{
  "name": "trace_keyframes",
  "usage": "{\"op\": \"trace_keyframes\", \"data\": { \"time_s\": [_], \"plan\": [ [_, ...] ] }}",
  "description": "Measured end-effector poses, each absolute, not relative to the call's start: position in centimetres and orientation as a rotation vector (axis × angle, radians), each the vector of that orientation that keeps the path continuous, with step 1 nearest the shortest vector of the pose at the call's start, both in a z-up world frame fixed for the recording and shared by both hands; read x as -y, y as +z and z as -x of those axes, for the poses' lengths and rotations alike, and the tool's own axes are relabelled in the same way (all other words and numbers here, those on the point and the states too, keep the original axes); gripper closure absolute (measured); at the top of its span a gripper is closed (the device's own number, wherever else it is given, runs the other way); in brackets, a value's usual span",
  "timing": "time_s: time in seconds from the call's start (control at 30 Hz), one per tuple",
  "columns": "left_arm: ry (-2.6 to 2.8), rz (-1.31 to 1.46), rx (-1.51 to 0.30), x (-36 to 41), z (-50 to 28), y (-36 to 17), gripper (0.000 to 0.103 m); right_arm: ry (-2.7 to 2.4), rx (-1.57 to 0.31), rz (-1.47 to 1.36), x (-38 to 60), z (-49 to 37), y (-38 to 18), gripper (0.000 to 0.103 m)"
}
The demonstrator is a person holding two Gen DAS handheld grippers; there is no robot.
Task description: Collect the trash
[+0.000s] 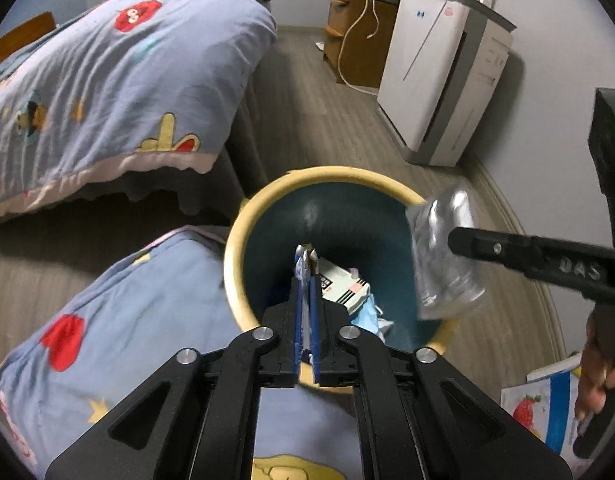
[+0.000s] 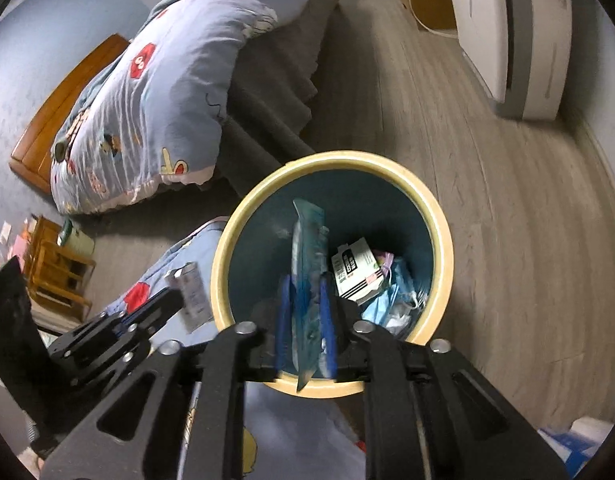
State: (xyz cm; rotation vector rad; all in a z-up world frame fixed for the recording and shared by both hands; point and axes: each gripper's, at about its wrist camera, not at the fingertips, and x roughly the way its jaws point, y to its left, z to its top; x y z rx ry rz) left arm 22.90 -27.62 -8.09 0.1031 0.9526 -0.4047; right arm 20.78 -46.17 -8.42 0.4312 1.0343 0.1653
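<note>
The bin [image 2: 427, 208] is holding a box [image 2: 357, 270] and blue scraps. Above it, the left tongs [image 1: 306, 276] are pinching a thin wrapper [image 1: 306, 258]; the right tongs [image 2: 307, 292] are standing loosely around a crinkled clear packet [image 2: 307, 248].

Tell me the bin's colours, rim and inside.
Pale yellow rim, dark teal inside; clearest in the right wrist view.

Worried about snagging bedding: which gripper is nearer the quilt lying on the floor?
Left. The left gripper hangs on the quilt side of the bin, by its rim; the right gripper is over the bin's opening, farther from the quilt.
</note>
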Motion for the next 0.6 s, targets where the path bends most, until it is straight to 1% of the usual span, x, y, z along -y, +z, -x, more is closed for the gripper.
{"op": "trace_keyframes", "data": {
  "time_s": [0.03, 0.1, 0.13, 0.17, 0.23, 0.3, 0.37, 0.4, 0.43, 0.47, 0.53, 0.57, 0.6],
  "plan": [
    [-0.409, -0.105, -0.956, 27.7, -23.1, -8.2, 0.090, 0.164, -1.035, -0.423, 46.1, -20.8, -8.4, 0.066],
    [-0.411, -0.109, -0.945, 27.6, -22.8, -8.1, 0.083, 0.159, -1.038, -0.406, 45.9, -20.8, -8.4, 0.065],
    [-0.414, -0.107, -0.939, 27.4, -22.7, -8.0, 0.072, 0.159, -1.037, -0.403, 45.9, -20.8, -8.3, 0.065],
    [-0.412, -0.104, -0.934, 27.1, -22.4, -7.8, 0.065, 0.157, -1.038, -0.402, 45.9, -20.8, -8.3, 0.065],
    [-0.405, -0.100, -0.930, 26.6, -21.8, -7.5, 0.062, 0.147, -1.036, -0.395, 45.8, -20.7, -8.0, 0.065],
    [-0.404, -0.090, -0.926, 25.7, -20.7, -6.7, 0.053, 0.147, -1.028, -0.387, 45.6, -20.4, -7.4, 0.065],
    [-0.401, -0.084, -0.905, 24.9, -19.5, -5.5, 0.032, 0.153, -1.008, -0.350, 44.9, -19.7, -6.3, 0.065],
    [-0.401, -0.076, -0.884, 24.1, -18.5, -4.6, 0.029, 0.154, -1.001, -0.334, 44.6, -19.3, -5.9, 0.064],
    [-0.399, -0.070, -0.878, 23.8, -18.3, -4.2, 0.023, 0.153, -0.993, -0.313, 44.3, -18.7, -5.3, 0.058],
    [-0.398, -0.060, -0.878, 23.3, -17.5, -3.6, 0.017, 0.152, -0.986, -0.300, 44.1, -17.9, -4.7, 0.055],
    [-0.395, -0.043, -0.879, 22.6, -16.5, -2.7, 0.010, 0.143, -0.967, -0.293, 44.0, -16.5, -3.7, 0.045],
    [-0.395, -0.032, -0.875, 22.1, -15.7, -2.1, 0.008, 0.129, -0.951, -0.288, 44.0, -15.5, -3.1, 0.039],
    [-0.391, -0.029, -0.872, 21.8, -15.1, -1.7, 0.008, 0.121, -0.939, -0.282, 44.0, -14.7, -2.6, 0.028]
  ]
}}
